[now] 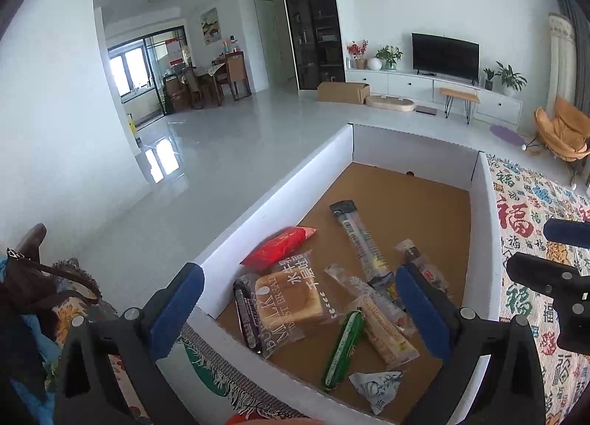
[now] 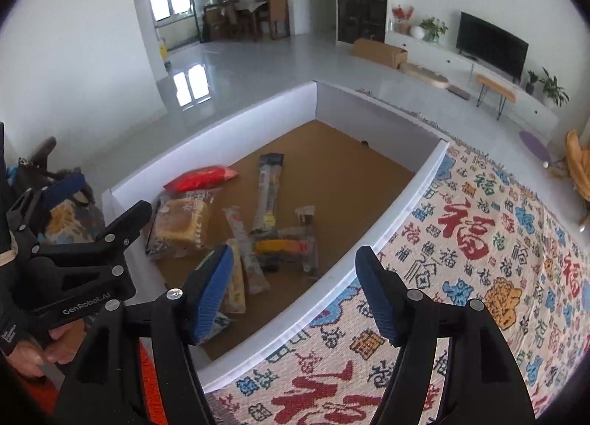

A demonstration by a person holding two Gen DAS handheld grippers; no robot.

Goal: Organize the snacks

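A white box point(image 1: 280, 181) with a brown floor holds several snacks: a red packet point(image 1: 278, 248), a toast bread pack point(image 1: 291, 299), a long clear stick pack point(image 1: 359, 240), a green stick point(image 1: 343, 349) and a small white packet point(image 1: 376, 386). My left gripper point(image 1: 295, 307) is open and empty, held over the box's near end. My right gripper point(image 2: 295, 292) is open and empty, above the box's right wall point(image 2: 368, 259). The box point(image 2: 206, 137), the red packet point(image 2: 201, 178) and the bread point(image 2: 180, 225) also show in the right wrist view.
The box sits on a cloth point(image 2: 479, 248) printed with red and blue characters. The left gripper body point(image 2: 73, 259) shows at the left of the right wrist view. A bag point(image 1: 33, 277) lies at the far left. Beyond are grey floor, a TV point(image 1: 444, 54) and an orange chair point(image 1: 564, 130).
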